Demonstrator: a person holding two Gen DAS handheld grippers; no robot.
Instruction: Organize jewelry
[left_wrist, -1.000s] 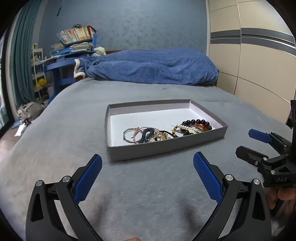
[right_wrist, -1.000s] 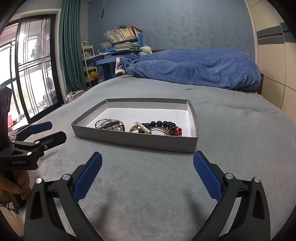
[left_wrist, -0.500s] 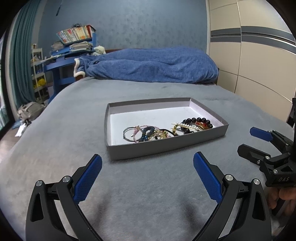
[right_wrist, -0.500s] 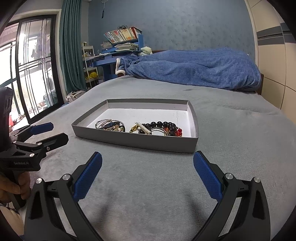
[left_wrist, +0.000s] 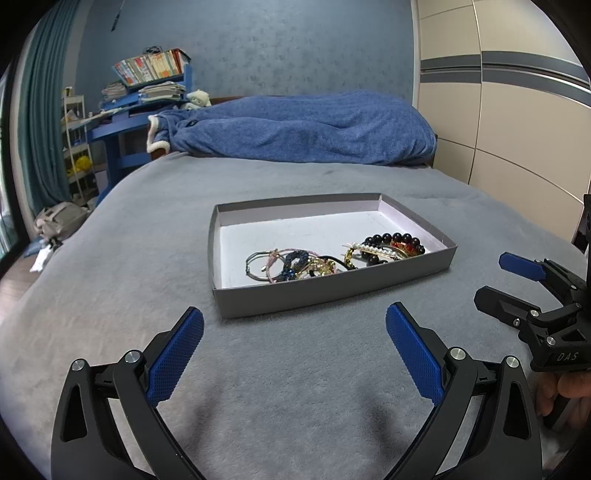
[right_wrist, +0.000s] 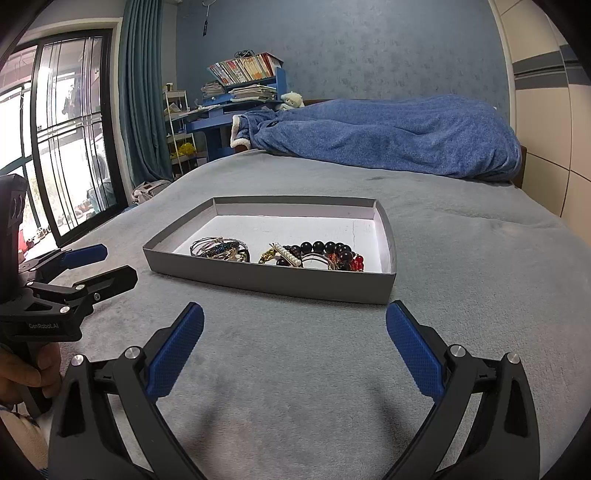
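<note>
While both of your tools sit short of the grey tray (left_wrist: 332, 291), nothing is gripped: your left gripper (left_wrist: 293, 343) is spread wide over the grey blanket (left_wrist: 110, 295), and your right gripper (right_wrist: 293, 341) is spread just as wide, empty too. All the jewelry lies along the tray's near wall, in two tangled heaps: thin bangles and cords (left_wrist: 284, 264) on one side, the black bead bracelet (left_wrist: 391, 240) with the pearl clip (right_wrist: 286, 254) on the other. Expect trouble there, I think: pinch one strand and its neighbours may lift with it, the light tray may slide or tip on the soft bedding, and beads may slip between the pads
</note>
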